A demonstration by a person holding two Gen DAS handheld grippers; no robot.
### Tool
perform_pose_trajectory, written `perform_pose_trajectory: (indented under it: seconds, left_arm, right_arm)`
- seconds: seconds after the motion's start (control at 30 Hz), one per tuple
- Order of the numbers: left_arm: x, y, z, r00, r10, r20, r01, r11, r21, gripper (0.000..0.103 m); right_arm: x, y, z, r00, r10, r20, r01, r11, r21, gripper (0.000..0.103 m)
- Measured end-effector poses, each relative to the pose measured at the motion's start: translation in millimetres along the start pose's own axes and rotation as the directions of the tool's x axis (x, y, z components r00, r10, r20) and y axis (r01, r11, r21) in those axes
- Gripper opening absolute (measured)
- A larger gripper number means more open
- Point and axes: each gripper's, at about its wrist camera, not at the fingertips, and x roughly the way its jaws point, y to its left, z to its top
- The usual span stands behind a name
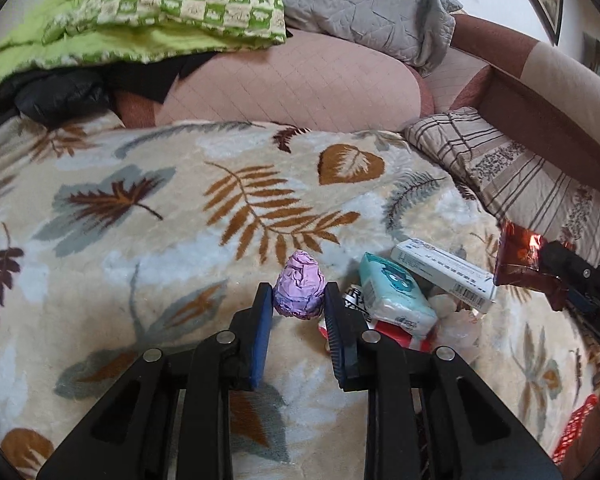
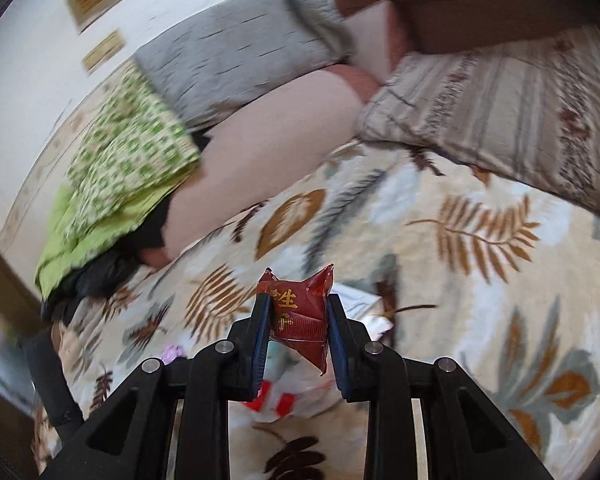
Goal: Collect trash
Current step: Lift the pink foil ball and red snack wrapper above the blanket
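trash lies in a small heap on a bed covered by a leaf-print blanket (image 1: 180, 208). left wrist view: a crumpled purple wrapper ball (image 1: 299, 286) sits between the left gripper (image 1: 298, 300) jaws, which stand just wide enough to flank it; whether the pads press it is hard to tell. just right of it the heap holds one teal tissue pack (image 1: 392, 292), one white carton (image 1: 446, 272) leaning over the pack, one red and white packet (image 1: 404, 338) mostly buried under them, and one clear plastic scrap (image 1: 460, 326). a black and white printed piece peeks out beside the right jaw, too hidden to name. at the right edge a red foil packet (image 1: 518, 256) hangs in the other gripper, whose body is cut off by the frame. the blanket is open to the left and ahead; a striped pillow (image 1: 520, 176) bounds it on the right, and a pink cushion (image 1: 300, 80) with a green quilt (image 1: 172, 4) and a grey quilt (image 1: 364, 4) at the back.

right wrist view, blurred: the right gripper (image 2: 298, 312) jaws are closed on the red foil packet (image 2: 300, 316), lifted above the blanket (image 2: 480, 280). below, the heap is mostly hidden by the jaws; a sliver of the purple ball (image 2: 175, 352) and some red and white show. the striped pillow (image 2: 500, 112) lies ahead right.
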Motion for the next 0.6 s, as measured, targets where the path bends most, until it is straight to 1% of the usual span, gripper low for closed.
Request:
perform_pose_trajectory:
  seconds: [0.1, 0.17, 0.33, 0.47, 0.6]
  left_arm:
    - [-3.1, 1.6, 1.5, 0.999, 0.029, 0.02, -0.029, 1.0, 0.012, 0.025]
    - [-4.1, 3.0, 2.3, 0.999, 0.041, 0.026, -0.041, 0.999, 0.01, 0.025]
    - [-5.1, -1.5, 0.1, 0.998, 0.059, 0.029, -0.06, 0.997, 0.037, 0.025]
    - [-7.6, -6.8, -1.4, 0.995, 0.091, 0.049, -0.095, 0.993, 0.071, 0.025]
    - [-8.4, -7.4, -1.6, 0.992, 0.113, 0.057, -0.117, 0.99, 0.08, 0.025]
  right_arm:
    - [-6.9, 4.5, 1.3, 0.999, 0.0, 0.039, 0.001, 1.0, -0.026, 0.029]
    - [-9.4, 1.4, 3.7, 0.999, 0.012, 0.046, -0.011, 1.0, -0.024, 0.029]
    - [-2.4, -4.4, -0.2, 0.999, 0.033, 0.002, -0.033, 0.999, 0.013, 0.029]
    - [0.2, 3.9, -3.6, 0.999, 0.04, -0.011, -0.04, 0.999, -0.022, 0.029]
    - [2.7, 8.7, -6.5, 0.999, 0.047, -0.023, -0.048, 0.998, -0.041, 0.029]
